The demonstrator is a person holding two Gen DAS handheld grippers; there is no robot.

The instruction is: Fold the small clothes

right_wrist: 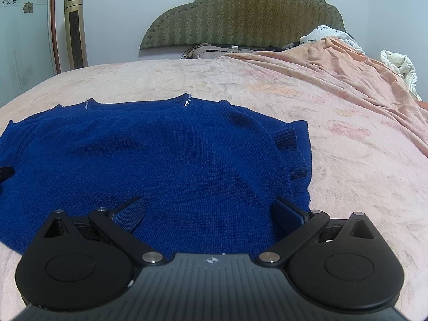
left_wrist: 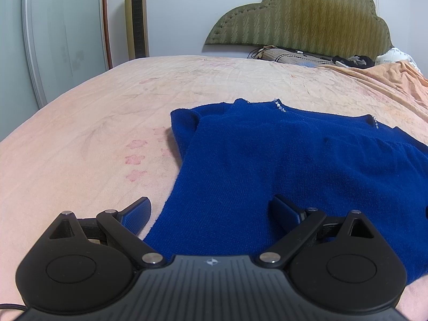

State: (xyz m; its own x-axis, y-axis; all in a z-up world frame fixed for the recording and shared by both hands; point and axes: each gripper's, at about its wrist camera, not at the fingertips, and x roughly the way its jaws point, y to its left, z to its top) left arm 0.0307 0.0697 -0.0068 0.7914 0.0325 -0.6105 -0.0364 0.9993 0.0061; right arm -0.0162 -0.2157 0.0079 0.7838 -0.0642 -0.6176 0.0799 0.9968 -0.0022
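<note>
A small blue knit sweater [left_wrist: 281, 160] lies flat on the bed, sleeves folded in over the body, with small beads at its neckline. In the right wrist view the same sweater [right_wrist: 160, 155] fills the middle, its ribbed cuff at the right side. My left gripper [left_wrist: 211, 208] hovers open over the sweater's near left edge, one finger above the sheet and one above the knit. Open too, my right gripper [right_wrist: 210, 208] hangs over the near right part of the sweater. Neither holds anything. The tip of the left gripper [right_wrist: 6, 172] shows at the left edge.
The bed sheet [left_wrist: 80, 133] is peach with faded flowers. A rumpled blanket [right_wrist: 347, 67] and white bedding [right_wrist: 398, 64] pile up at the right. A padded headboard [right_wrist: 240, 13], pillows and cables sit at the far end. A gold tower fan [left_wrist: 136, 16] stands by the wall.
</note>
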